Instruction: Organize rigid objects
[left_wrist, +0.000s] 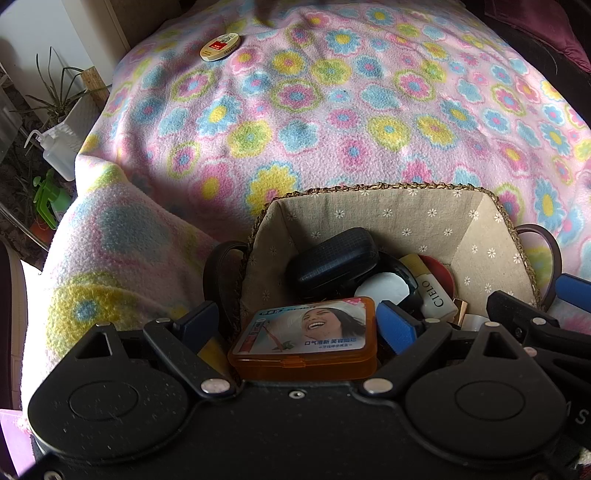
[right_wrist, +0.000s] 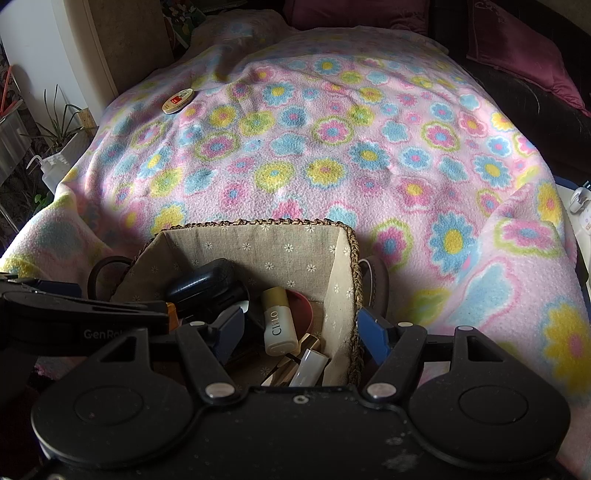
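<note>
**Basket nearly full, one tin left on the blanket**

Left wrist view: the left gripper stands wide around an orange box; grip unclear. The basket holds a dark case. A round tin lies upper left.

Right wrist view: the right gripper straddles the basket's right wall, partly open; contact unclear. The CIELO bottle shows; the orange box is almost hidden.

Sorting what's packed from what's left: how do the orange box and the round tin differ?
The orange box is rectangular and translucent; the round tin is a flat, cream-rimmed disc. The orange box sits between the left gripper jaws at the basket; the round tin lies alone, far off on the blanket. Both carry printed labels.
</note>
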